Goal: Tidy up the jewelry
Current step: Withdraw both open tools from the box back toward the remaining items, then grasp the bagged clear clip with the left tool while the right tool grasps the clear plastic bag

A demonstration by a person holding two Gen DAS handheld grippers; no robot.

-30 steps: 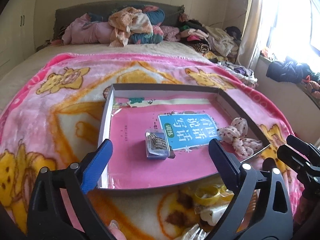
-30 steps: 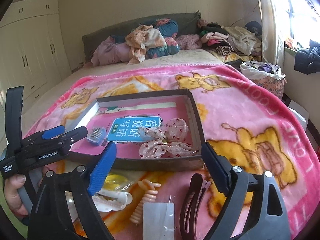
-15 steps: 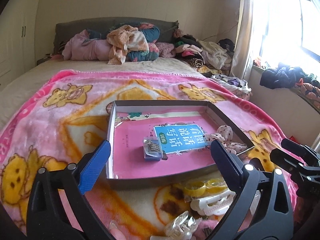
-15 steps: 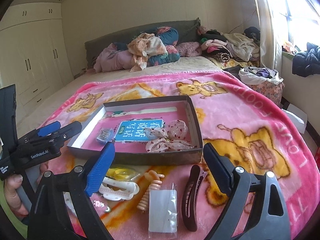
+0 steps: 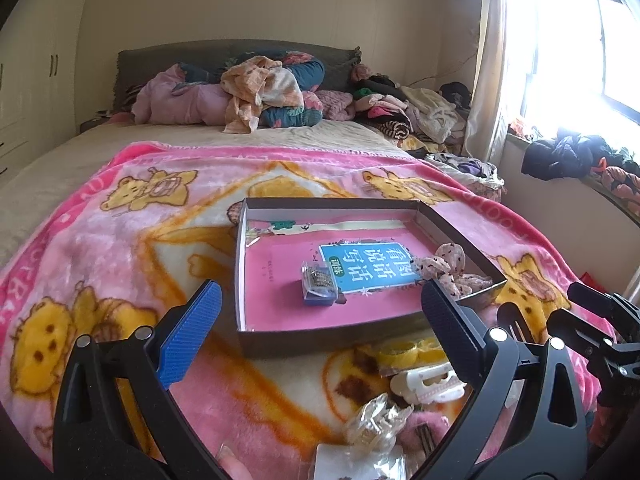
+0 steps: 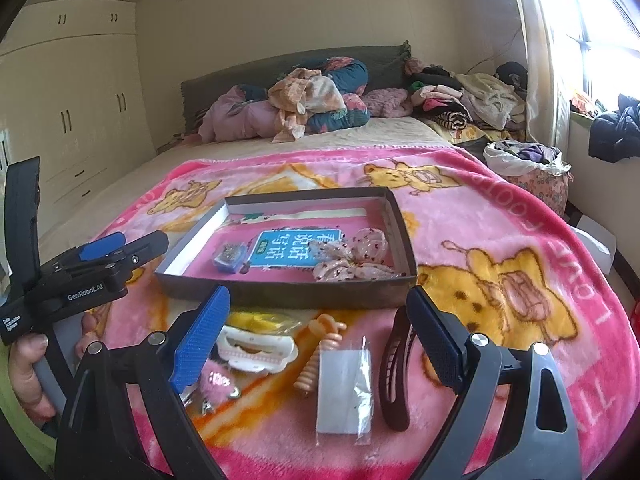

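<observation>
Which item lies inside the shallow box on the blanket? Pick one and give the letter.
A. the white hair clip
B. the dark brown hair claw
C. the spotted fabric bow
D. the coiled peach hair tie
C: the spotted fabric bow rests inside the box, at its right end, while the other three lie on the blanket in front of it.

"GenRobot.AI" is printed in white on the black body of the left gripper point(image 6: 120, 246), and smaller white lettering on its handle end is too small to be read with certainty. Large white Chinese characters, 看图说话写话, are printed upside down on the blue label point(image 5: 366, 267) of the pink book point(image 5: 304, 292) lying in the box point(image 5: 456, 226). Large pink letters run along the blanket's point(image 6: 520, 208) border; "LOVE" can be made out.
</observation>
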